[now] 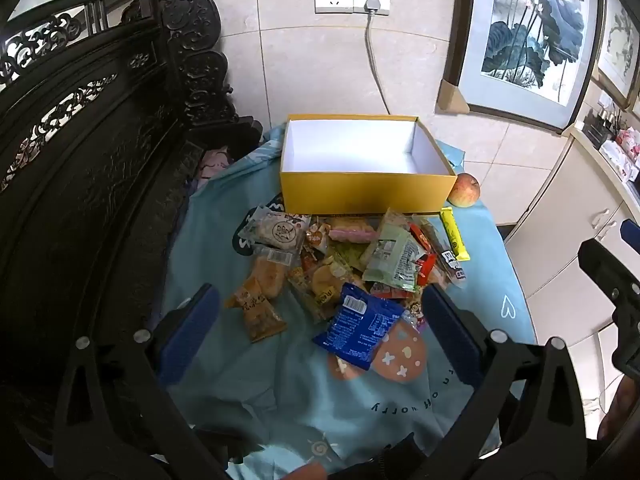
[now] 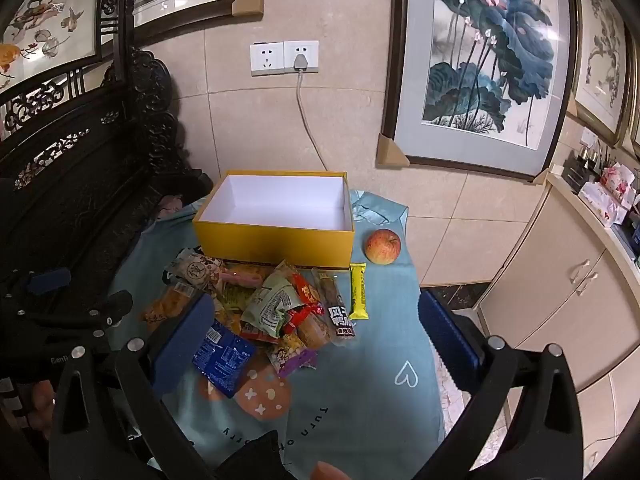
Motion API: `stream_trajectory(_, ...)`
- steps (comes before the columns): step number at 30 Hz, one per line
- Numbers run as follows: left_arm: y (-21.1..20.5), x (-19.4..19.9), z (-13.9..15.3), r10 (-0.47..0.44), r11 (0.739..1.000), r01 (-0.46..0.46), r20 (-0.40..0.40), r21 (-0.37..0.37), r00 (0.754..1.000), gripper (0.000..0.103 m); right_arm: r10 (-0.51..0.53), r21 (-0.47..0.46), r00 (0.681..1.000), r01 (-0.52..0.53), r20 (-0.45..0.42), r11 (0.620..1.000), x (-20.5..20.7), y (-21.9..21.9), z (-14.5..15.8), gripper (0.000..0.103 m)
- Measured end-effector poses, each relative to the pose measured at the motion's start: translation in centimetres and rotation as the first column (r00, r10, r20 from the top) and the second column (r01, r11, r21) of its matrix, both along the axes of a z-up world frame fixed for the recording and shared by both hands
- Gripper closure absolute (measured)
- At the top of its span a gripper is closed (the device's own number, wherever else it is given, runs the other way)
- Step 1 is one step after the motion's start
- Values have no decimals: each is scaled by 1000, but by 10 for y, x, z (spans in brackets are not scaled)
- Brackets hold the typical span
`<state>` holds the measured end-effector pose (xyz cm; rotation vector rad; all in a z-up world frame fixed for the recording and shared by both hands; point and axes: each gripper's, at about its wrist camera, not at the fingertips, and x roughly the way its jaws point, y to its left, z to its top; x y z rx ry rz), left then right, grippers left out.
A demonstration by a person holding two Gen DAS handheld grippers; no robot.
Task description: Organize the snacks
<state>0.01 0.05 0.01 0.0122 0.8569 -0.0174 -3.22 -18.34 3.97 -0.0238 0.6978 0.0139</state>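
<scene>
A pile of wrapped snacks (image 1: 340, 264) lies on a light blue cloth in front of an open yellow box (image 1: 366, 190) with a white, empty inside. A blue packet (image 1: 356, 326) lies nearest me, a green packet (image 1: 394, 258) in the middle, a yellow bar (image 1: 454, 234) at the right. My left gripper (image 1: 320, 320) is open and empty above the pile's near edge. In the right wrist view the box (image 2: 276, 240), the pile (image 2: 272, 312) and the yellow bar (image 2: 357, 290) show too. My right gripper (image 2: 316, 324) is open and empty, over the pile.
An apple (image 1: 464, 191) (image 2: 383, 247) sits right of the box. A dark carved wooden bench (image 1: 100, 160) stands at the left. Cream cabinets (image 2: 560, 292) stand at the right. A tiled wall with a plugged cable (image 1: 376, 60) is behind the box.
</scene>
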Motion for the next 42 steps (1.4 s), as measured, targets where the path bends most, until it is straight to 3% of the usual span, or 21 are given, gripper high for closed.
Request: stream_trajectory(42,13,13,-3,20,1000,-20,-1,7,1000,2,9,-6,1000,-9,-14,1000,12,8,-10,1)
